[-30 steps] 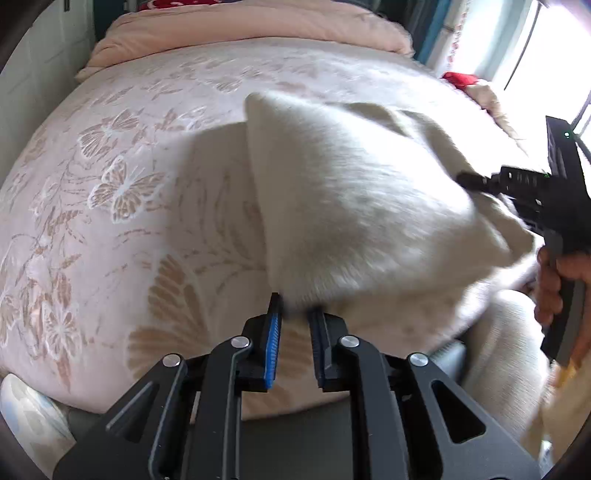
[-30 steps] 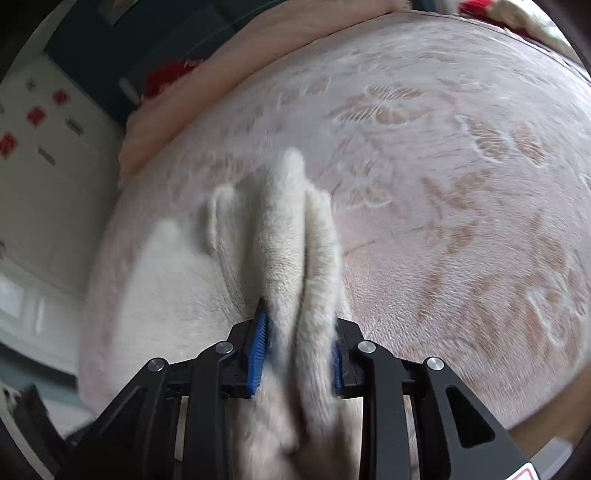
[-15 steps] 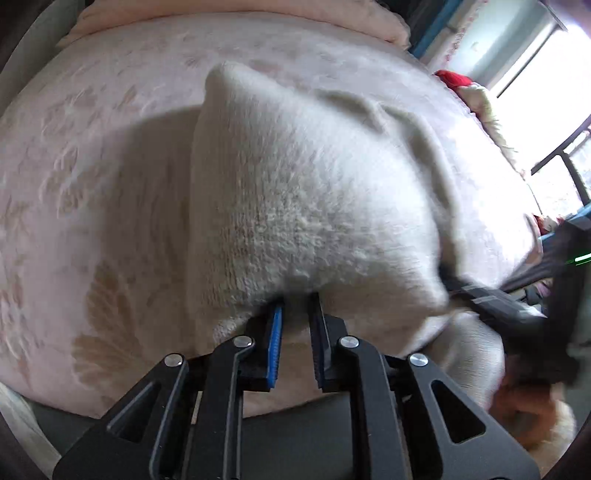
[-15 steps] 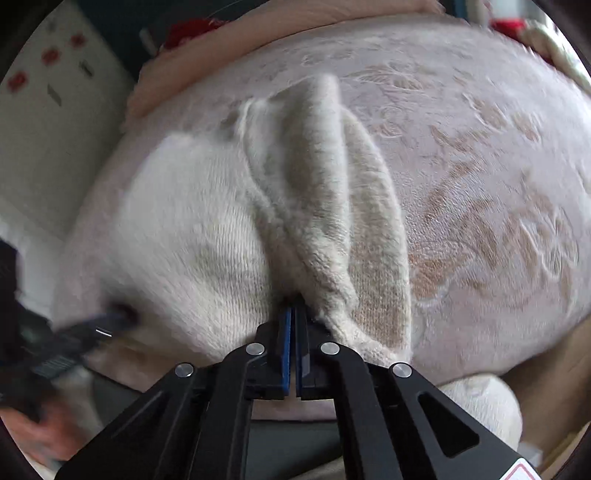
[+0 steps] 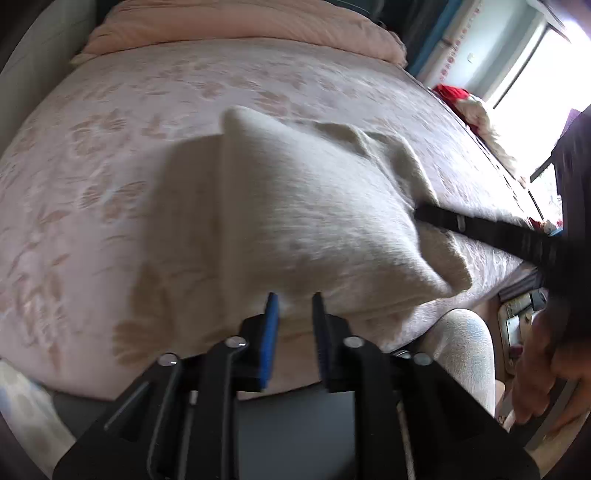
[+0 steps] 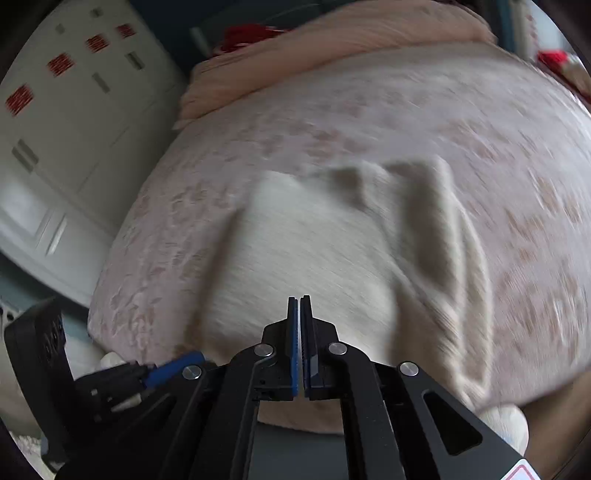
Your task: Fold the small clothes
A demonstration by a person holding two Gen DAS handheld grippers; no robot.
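A cream fuzzy knit garment (image 5: 295, 206) lies partly folded on the pink floral bedspread (image 5: 110, 166), with its sleeves bunched along the far and right sides (image 6: 436, 229). My left gripper (image 5: 294, 299) hovers at the garment's near edge. Its jaws are opening and the pads press on no cloth. In the right wrist view one blue-padded finger (image 6: 177, 365) of it shows at the lower left. My right gripper (image 6: 299, 298) is shut, pads together, with no cloth seen between them. In the left wrist view its tip (image 5: 423, 214) sits against the garment's right fold.
A pink duvet (image 5: 240, 26) is rolled up at the head of the bed. White wardrobe doors (image 6: 55, 129) stand to the left. Red cloth (image 5: 450, 94) lies by the bright window. A person's hand (image 5: 546, 369) and light-trousered leg (image 5: 465, 350) are at the bed's near edge.
The left jaws have parted and let go of the garment's near edge. The right gripper released the thick fold, shut empty and drew back. The garment has settled lower on the bed.
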